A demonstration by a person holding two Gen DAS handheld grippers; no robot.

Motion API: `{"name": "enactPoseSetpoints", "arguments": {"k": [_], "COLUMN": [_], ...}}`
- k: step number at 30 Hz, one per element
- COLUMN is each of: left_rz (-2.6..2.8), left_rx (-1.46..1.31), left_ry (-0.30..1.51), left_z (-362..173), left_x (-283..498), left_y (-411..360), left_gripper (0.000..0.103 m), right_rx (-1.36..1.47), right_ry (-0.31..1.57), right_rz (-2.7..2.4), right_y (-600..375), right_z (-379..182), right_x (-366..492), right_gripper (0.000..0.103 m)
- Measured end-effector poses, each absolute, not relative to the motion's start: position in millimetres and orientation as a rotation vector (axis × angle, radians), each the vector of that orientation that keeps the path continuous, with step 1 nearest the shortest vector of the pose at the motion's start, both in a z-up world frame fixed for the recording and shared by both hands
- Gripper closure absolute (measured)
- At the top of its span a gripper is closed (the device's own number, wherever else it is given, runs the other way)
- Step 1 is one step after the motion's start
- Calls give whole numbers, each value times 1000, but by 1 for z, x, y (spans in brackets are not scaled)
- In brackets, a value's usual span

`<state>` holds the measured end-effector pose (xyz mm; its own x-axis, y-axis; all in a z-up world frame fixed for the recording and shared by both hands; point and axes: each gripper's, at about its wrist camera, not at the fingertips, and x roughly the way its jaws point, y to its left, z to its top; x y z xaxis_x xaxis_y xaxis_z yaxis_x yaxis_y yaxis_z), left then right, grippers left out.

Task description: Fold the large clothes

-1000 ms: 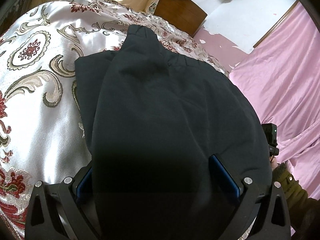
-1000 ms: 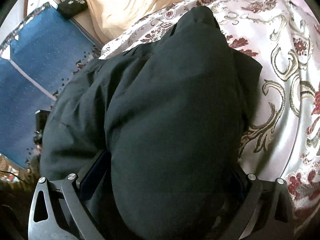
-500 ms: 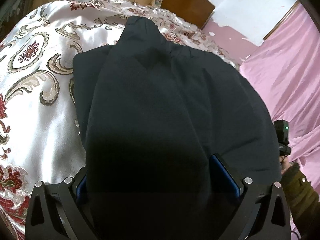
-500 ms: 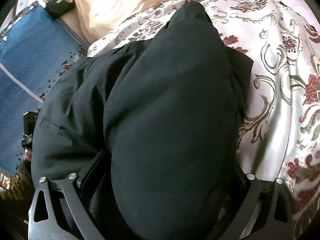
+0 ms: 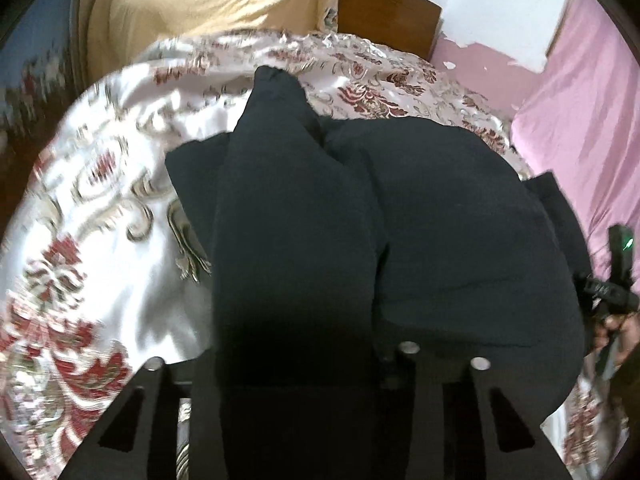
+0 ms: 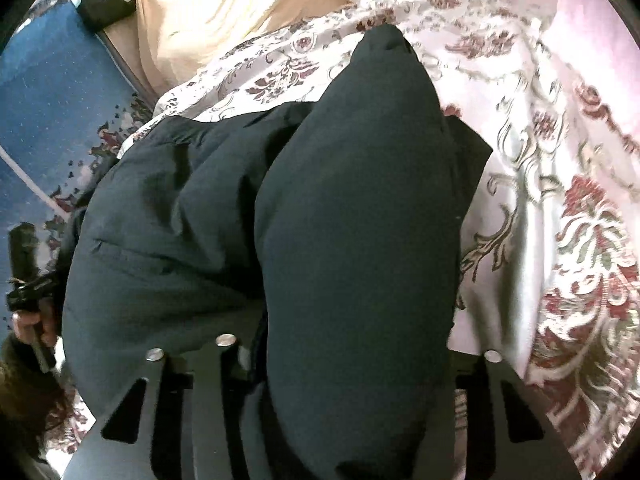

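A large black padded garment lies on a floral satin bedspread. In the left wrist view my left gripper is shut on a bunched fold of it, which fills the space between the jaws and hides the fingertips. In the right wrist view the garment does the same: my right gripper is shut on a thick fold. Each gripper shows at the edge of the other's view, the right gripper and the left gripper, held in a hand.
A cream blanket lies at the head of the bed by a wooden headboard. Pink cloth hangs at the right. A blue patterned floor mat and a small black bag lie beside the bed.
Both grippers have closed from wide open onto folds of the black garment. The cloth now bunches into ridges, and both views have tilted up toward the headboard.
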<state>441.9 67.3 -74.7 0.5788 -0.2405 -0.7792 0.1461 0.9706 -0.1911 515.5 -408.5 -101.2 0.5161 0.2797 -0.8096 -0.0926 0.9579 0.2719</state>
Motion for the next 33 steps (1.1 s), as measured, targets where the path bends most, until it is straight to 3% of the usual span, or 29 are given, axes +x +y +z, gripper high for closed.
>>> {"name": "enactPoseSetpoints", "arguments": {"k": [2, 8, 24, 33], "left_rz": [-204, -188, -176, -180], "left_rx": [-43, -29, 8, 24], "left_ry": [903, 866, 845, 878], "left_z": [-64, -34, 16, 9], "left_x": [434, 412, 315, 271], "left_y": [58, 63, 77, 75], "left_gripper": [78, 83, 83, 83], "right_rx": [175, 182, 163, 155], "right_ry": [988, 927, 893, 917], "right_rz": [202, 202, 283, 276], "right_y": [-406, -405, -381, -381], "right_z": [-90, -52, 5, 6], "right_x": [510, 487, 405, 351], "right_gripper": [71, 79, 80, 80]}}
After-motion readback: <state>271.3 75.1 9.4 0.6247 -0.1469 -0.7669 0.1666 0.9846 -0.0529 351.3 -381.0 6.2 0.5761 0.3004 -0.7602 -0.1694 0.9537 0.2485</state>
